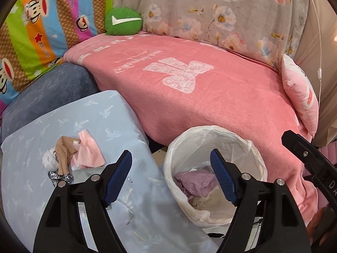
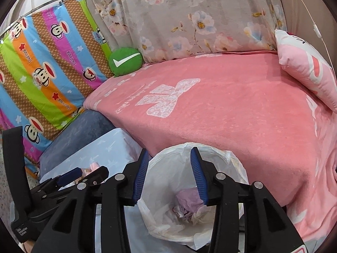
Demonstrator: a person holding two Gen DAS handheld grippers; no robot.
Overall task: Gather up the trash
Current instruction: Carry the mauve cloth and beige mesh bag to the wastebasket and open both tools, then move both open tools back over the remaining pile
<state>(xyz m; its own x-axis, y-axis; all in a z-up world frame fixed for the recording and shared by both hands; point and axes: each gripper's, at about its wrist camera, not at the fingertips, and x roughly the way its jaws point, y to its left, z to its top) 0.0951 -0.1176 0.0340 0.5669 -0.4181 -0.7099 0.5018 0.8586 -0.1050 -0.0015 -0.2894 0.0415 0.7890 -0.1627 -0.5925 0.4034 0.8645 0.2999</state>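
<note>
A small bin with a white bag liner (image 1: 248,147) stands against the pink bed; crumpled lilac paper (image 1: 198,182) and white scraps lie inside. It also shows in the right wrist view (image 2: 166,166), with the lilac paper (image 2: 187,198). A pile of scraps (image 1: 73,156), pink cloth, tan fabric, white fluff and a leopard-print piece, lies on the light blue cushion (image 1: 118,122). My left gripper (image 1: 170,172) is open and empty, above the gap between cushion and bin. My right gripper (image 2: 168,179) is open and empty over the bin's mouth. The left gripper (image 2: 82,174) shows at the lower left of the right view.
The pink blanket (image 1: 210,105) covers the bed behind the bin. A green check-mark cushion (image 1: 123,21), a striped monkey-print sheet (image 1: 42,33), a floral cover (image 1: 210,10) and a pink-white pillow (image 1: 301,92) ring it. A dark blue cushion (image 1: 52,92) lies left.
</note>
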